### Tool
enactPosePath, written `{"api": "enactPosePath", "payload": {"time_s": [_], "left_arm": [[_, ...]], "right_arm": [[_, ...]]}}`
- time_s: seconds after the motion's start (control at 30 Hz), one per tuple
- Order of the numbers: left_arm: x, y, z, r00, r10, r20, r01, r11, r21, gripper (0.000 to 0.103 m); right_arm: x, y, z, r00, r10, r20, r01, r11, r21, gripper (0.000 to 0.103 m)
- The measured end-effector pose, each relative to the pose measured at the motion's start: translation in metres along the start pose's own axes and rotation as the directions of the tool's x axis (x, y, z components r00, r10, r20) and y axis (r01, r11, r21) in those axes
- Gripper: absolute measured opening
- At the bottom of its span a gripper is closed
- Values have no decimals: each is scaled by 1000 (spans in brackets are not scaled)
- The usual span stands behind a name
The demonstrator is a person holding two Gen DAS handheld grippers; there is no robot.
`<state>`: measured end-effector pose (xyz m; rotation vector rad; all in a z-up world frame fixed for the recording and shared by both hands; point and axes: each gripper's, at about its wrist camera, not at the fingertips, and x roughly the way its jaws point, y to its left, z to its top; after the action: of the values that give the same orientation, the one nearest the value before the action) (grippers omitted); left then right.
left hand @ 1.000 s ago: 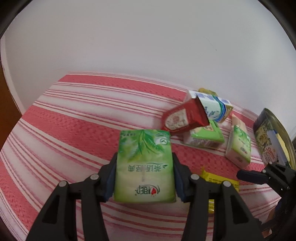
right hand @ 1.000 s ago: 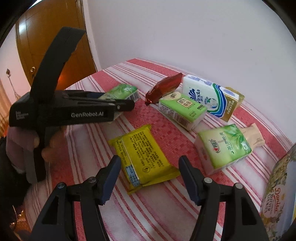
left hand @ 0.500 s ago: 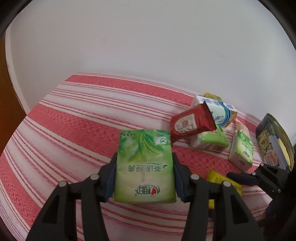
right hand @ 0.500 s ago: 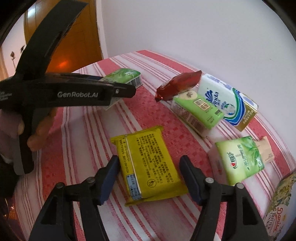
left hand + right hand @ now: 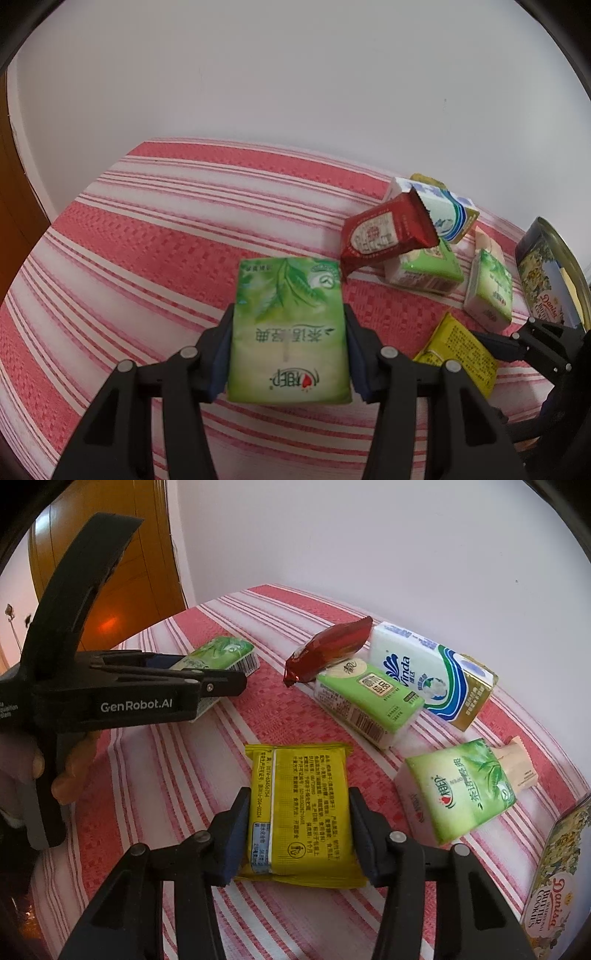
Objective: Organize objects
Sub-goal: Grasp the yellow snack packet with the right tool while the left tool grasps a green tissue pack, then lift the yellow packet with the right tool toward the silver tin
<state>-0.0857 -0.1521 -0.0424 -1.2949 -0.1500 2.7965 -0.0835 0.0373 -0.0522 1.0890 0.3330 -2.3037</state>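
Note:
My left gripper (image 5: pixel 288 315) is shut on a green tea-leaf tissue pack (image 5: pixel 288 325), held just above the red-and-white striped cloth (image 5: pixel 147 240). In the right wrist view the same gripper (image 5: pixel 236 681) and its pack (image 5: pixel 221 651) show at the left, with a hand behind them. My right gripper (image 5: pixel 299 801) straddles a flat yellow packet (image 5: pixel 299 775) lying on the cloth. Its jaws are closing, and both blue pads touch the packet's long sides. The left wrist view catches this yellow packet (image 5: pixel 458 350) at lower right, beside the right gripper's fingers (image 5: pixel 517 343).
Against the white wall lie a red foil packet (image 5: pixel 332 646), a light green tissue pack (image 5: pixel 369 698), a Vinda tissue pack (image 5: pixel 428 672), a second tea-leaf pack (image 5: pixel 461 786) and a small beige packet (image 5: pixel 517 768). A butter cookie tin (image 5: pixel 557 878) stands far right. An orange door (image 5: pixel 110 572) is at the left.
The right jaws have narrowed from wide apart to touching the yellow packet, which now lies straight between them. The left gripper keeps its pack and has hardly moved.

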Motion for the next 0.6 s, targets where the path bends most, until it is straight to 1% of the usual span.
{"api": "enactPosePath", "payload": {"time_s": [0.33, 0.47, 0.6], "left_arm": [[1, -1, -1, 1000, 7, 2, -7, 1000, 10, 52], [1, -2, -1, 1000, 8, 4, -8, 1000, 15, 52], [2, -3, -2, 1000, 15, 6, -15, 1000, 18, 52]], "right_arm": [[-3, -5, -5, 1000, -1, -1, 1, 1000, -7, 53], [7, 1, 4, 1000, -11, -1, 11, 1000, -6, 53], [4, -4, 5, 1000, -20, 7, 19, 999, 25, 53]]}}
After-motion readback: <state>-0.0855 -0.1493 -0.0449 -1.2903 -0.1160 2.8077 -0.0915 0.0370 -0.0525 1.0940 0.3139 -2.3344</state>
